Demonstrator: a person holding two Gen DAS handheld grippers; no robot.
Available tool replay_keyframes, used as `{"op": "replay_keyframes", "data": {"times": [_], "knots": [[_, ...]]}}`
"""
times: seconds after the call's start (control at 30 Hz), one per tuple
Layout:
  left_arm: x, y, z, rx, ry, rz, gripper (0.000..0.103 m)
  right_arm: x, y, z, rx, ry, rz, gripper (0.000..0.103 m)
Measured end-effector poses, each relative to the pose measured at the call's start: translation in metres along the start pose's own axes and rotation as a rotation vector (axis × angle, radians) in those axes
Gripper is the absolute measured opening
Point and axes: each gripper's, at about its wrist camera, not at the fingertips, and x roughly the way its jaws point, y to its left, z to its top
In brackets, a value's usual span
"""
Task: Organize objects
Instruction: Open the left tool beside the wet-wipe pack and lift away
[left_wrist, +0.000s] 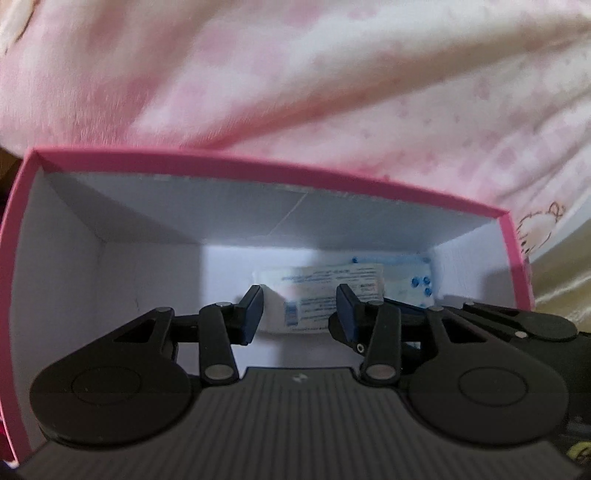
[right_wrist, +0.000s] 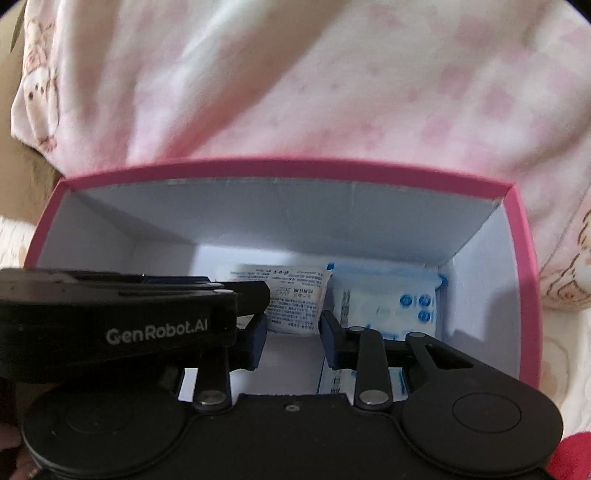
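A pink-rimmed box (left_wrist: 258, 164) with white inner walls stands open under both grippers; it also shows in the right wrist view (right_wrist: 288, 166). On its floor lie a white printed packet (left_wrist: 317, 291) (right_wrist: 291, 295) and a blue-and-white packet (right_wrist: 391, 295) (left_wrist: 417, 280) beside it on the right. My left gripper (left_wrist: 301, 310) is open above the white packet, fingers either side of it, not gripping. My right gripper (right_wrist: 291, 336) is open and empty just in front of the white packet. The left gripper's body (right_wrist: 118, 321) crosses the right view's left side.
A pink-and-white patterned cloth (left_wrist: 295, 74) (right_wrist: 314, 81) fills the space behind the box. A yellowish quilted surface (left_wrist: 565, 280) lies to the right of the box. The box walls closely surround both grippers.
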Motion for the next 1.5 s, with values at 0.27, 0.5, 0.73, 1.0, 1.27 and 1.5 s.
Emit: {"op": "replay_keyframes", "data": {"times": [0.27, 0.5, 0.73, 1.0, 1.27, 1.5], "knots": [[-0.024, 0.0, -0.008, 0.049, 0.023, 0.062, 0.051, -0.026, 0.008, -0.019, -0.061, -0.065, -0.045, 0.04], [-0.089, -0.007, -0.029, 0.158, 0.022, 0.06, 0.055, -0.102, 0.008, -0.06, -0.045, -0.141, 0.017, 0.047], [-0.159, -0.022, -0.05, 0.253, 0.005, 0.056, 0.06, -0.168, 0.017, -0.078, -0.045, -0.178, 0.006, 0.053], [-0.231, -0.04, -0.093, 0.421, -0.01, 0.019, 0.067, -0.235, 0.043, -0.116, -0.103, -0.2, 0.076, 0.057], [-0.26, -0.025, -0.151, 0.434, 0.01, -0.05, 0.07, -0.277, 0.062, -0.168, -0.097, -0.259, 0.167, 0.062], [-0.251, 0.0, -0.19, 0.422, 0.011, -0.061, 0.07, -0.269, 0.073, -0.213, -0.041, -0.281, 0.244, 0.063]]}}
